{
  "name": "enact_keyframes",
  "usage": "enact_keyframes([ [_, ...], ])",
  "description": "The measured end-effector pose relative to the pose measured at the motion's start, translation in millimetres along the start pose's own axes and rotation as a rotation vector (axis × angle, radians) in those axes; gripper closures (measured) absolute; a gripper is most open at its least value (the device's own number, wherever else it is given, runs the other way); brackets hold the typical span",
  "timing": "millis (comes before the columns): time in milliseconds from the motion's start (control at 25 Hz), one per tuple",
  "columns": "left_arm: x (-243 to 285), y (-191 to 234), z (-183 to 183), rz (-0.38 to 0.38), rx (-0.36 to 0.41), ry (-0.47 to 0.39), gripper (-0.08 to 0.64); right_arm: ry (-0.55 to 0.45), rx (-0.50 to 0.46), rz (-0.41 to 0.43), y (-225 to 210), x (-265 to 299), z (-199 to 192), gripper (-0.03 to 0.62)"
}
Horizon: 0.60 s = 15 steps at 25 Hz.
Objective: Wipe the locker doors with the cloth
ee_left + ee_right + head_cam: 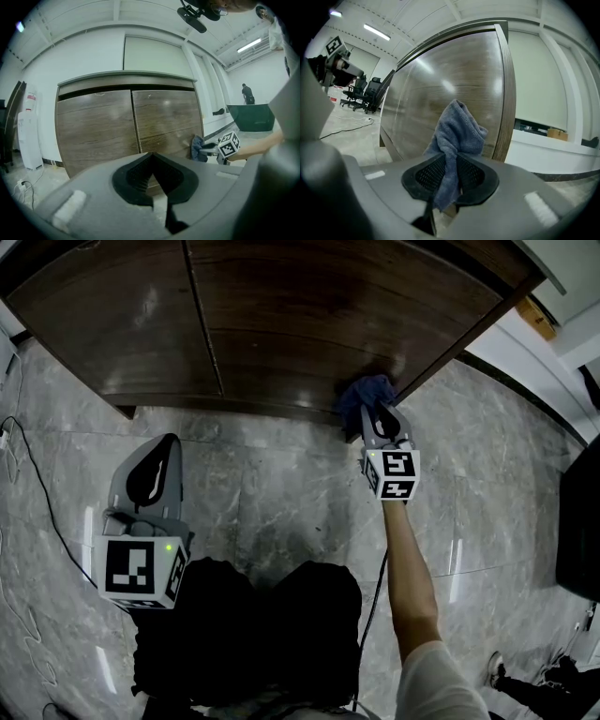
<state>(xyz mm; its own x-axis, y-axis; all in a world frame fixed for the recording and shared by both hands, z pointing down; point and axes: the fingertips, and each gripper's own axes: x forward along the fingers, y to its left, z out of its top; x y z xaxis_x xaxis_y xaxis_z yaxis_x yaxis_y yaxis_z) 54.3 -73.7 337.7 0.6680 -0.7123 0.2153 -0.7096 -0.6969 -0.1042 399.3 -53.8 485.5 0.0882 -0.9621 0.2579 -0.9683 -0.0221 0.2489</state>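
Head view: right arm (412,568) outstretched, right tool (373,412) clenching cloth (362,390) against locker door (309,324); left tool (165,442) closed.

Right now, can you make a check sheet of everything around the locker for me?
surface: doors shut, dark wood, glossy.
job's things: cloth against the right door, near its lower right corner.
clutter: box on a ledge.
grippers: right gripper shut on cloth; left gripper shut, empty, held back from the doors.
cables: cable on the floor at left.
surroundings: grey stone floor; chairs; a person far off.
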Motion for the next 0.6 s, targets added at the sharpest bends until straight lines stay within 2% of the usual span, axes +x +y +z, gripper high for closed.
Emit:
enact_keyframes([
  [320,-3,7,-4,0.015,-0.003,0.009,0.56,0.052,0.048,0.039,19,12,-31,0.517],
  [600,-7,14,-6,0.025,-0.009,0.011,0.56,0.044,0.023,0.044,22,12,-13,0.517],
])
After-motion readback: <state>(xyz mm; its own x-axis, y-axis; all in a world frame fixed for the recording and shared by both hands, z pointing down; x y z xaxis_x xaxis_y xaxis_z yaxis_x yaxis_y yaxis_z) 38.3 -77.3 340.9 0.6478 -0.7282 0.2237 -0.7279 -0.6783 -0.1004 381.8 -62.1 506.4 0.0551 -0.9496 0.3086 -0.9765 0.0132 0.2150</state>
